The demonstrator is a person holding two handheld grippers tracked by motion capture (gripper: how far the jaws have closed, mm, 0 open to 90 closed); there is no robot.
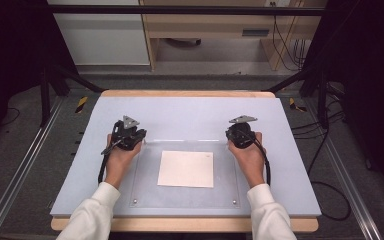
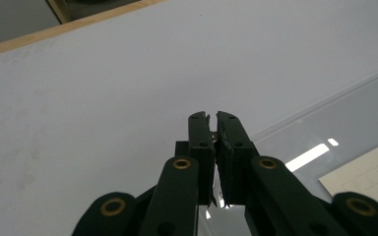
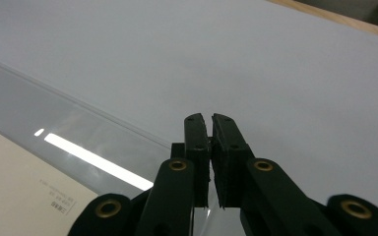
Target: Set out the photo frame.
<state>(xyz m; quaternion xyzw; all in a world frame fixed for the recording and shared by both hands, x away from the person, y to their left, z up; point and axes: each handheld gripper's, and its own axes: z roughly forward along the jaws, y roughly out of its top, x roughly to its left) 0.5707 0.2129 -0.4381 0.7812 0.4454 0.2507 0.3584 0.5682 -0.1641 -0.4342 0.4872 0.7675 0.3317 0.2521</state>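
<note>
Each hand-held gripper, left [image 1: 139, 135] and right [image 1: 229, 134], has its jaws pinched on a far corner of the clear acrylic sheet [image 1: 145, 192] covering the cream paper square [image 1: 186, 168] on the pale blue tabletop [image 1: 190, 115], so lifting evenly looks next.

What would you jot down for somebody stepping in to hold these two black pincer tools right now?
Left gripper: jaws closed, at the far left corner of the clear sheet; whether it pinches the sheet's edge is hard to tell.
Right gripper: jaws closed, at the far right corner of the same sheet; grip likewise unclear.
The clear sheet lies flat on the grey mat. A white paper lies at its middle, apparently under it.
Done: both tools brought to the far corners.
Left: probably lifting or shifting the sheet to get at the paper; confirm the grip first.
</note>
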